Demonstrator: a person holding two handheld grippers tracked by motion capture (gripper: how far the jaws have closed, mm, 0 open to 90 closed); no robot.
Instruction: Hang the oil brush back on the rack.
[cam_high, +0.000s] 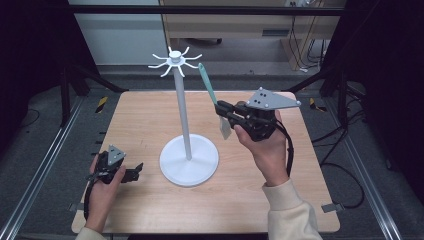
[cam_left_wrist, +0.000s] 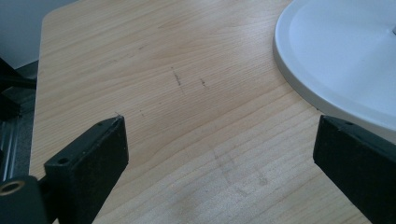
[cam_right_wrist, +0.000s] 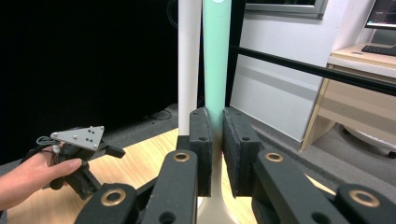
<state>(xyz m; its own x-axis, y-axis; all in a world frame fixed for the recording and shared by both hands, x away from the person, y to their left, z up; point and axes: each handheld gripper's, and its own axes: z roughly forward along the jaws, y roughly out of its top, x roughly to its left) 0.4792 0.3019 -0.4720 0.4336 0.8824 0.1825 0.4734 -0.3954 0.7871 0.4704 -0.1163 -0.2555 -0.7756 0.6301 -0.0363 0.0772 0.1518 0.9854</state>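
Wooden table (cam_high: 150, 120): right gripper (cam_high: 226, 111) clamps spatula (cam_high: 209, 90).

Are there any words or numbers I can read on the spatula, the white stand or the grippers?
No readable text: the spatula, the white stand, the table, the left gripper and the right gripper all look plain.
Black and yellow stripes beside the table are a marking, not words.
The screen in the right gripper view is too small and blurred to read.
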